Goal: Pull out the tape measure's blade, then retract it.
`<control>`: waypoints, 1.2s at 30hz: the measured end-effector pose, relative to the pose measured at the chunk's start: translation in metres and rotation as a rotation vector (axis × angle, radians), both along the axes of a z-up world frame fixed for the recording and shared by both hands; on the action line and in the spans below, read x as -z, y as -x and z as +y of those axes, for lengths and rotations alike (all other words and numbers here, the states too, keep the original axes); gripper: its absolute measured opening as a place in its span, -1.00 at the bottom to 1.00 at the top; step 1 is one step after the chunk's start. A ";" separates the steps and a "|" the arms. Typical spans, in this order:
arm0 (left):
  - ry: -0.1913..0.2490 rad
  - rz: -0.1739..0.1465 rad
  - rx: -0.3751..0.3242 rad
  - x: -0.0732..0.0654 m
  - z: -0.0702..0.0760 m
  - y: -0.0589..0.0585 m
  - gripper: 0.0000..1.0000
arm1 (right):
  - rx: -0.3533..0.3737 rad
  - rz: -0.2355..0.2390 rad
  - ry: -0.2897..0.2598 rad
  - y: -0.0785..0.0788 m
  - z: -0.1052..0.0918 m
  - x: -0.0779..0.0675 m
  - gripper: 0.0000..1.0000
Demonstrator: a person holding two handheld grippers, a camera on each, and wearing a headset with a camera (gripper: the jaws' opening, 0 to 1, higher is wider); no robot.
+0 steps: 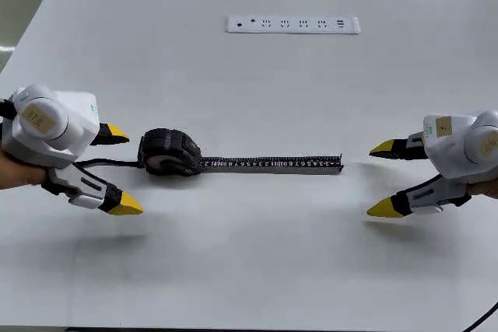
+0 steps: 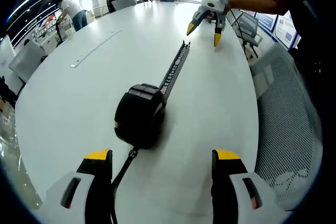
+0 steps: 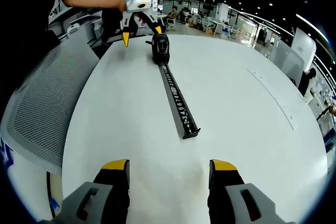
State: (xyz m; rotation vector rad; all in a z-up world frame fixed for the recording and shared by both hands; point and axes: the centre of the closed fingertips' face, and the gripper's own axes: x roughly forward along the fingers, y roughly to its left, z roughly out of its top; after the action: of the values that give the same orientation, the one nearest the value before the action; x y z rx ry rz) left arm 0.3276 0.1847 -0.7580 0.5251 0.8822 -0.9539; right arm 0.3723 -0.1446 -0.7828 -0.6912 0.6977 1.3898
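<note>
My left gripper (image 1: 128, 172) stands wide and empty just behind the tape measure case (image 1: 169, 152). My right gripper (image 1: 377, 180), equally wide and empty, sits opposite the case, just past the tip of the blade (image 1: 272, 163), which lies flat out from it. To retract, I'd pin the case first, then guide the tip home slowly. Blade numerals show; I can read no brand
</note>
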 end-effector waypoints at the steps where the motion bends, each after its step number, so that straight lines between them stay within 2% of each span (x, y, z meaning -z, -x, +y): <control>1: 0.003 0.001 -0.006 0.000 0.000 0.002 0.50 | 0.012 0.003 -0.005 0.001 0.000 0.000 0.26; 5: 0.014 -0.010 -0.041 0.000 -0.001 0.008 0.59 | 0.041 0.009 -0.009 0.007 0.000 -0.001 0.32; 9: 0.050 -0.013 -0.076 0.000 -0.004 0.015 0.64 | 0.073 0.014 -0.021 0.013 0.001 -0.001 0.39; 15: 0.081 -0.022 -0.122 0.002 -0.009 0.023 0.71 | 0.112 0.023 -0.024 0.021 0.002 0.000 0.49; 19: 0.105 -0.026 -0.152 0.001 -0.013 0.028 0.73 | 0.139 0.024 -0.050 0.026 0.006 -0.003 0.54; 25: 0.136 -0.040 -0.183 -0.003 -0.018 0.031 0.79 | 0.183 0.034 -0.070 0.028 0.007 -0.004 0.62; 29: 0.162 -0.067 -0.223 -0.006 -0.020 0.030 0.83 | 0.219 0.028 -0.102 0.029 0.012 -0.009 0.70; 32: 0.174 -0.084 -0.238 -0.007 -0.022 0.030 0.84 | 0.237 0.027 -0.102 0.030 0.014 -0.009 0.80; 34: 0.181 -0.080 -0.247 -0.006 -0.024 0.031 0.84 | 0.249 0.029 -0.102 0.031 0.015 -0.010 0.82; 36: 0.189 -0.091 -0.263 -0.006 -0.025 0.031 0.85 | 0.258 0.025 -0.113 0.034 0.018 -0.012 0.85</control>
State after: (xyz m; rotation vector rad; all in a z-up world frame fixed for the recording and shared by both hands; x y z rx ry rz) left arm 0.2970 0.1597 -0.7522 0.2801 0.7490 -0.7577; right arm 0.3386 -0.1269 -0.7711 -0.4766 0.6964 1.1918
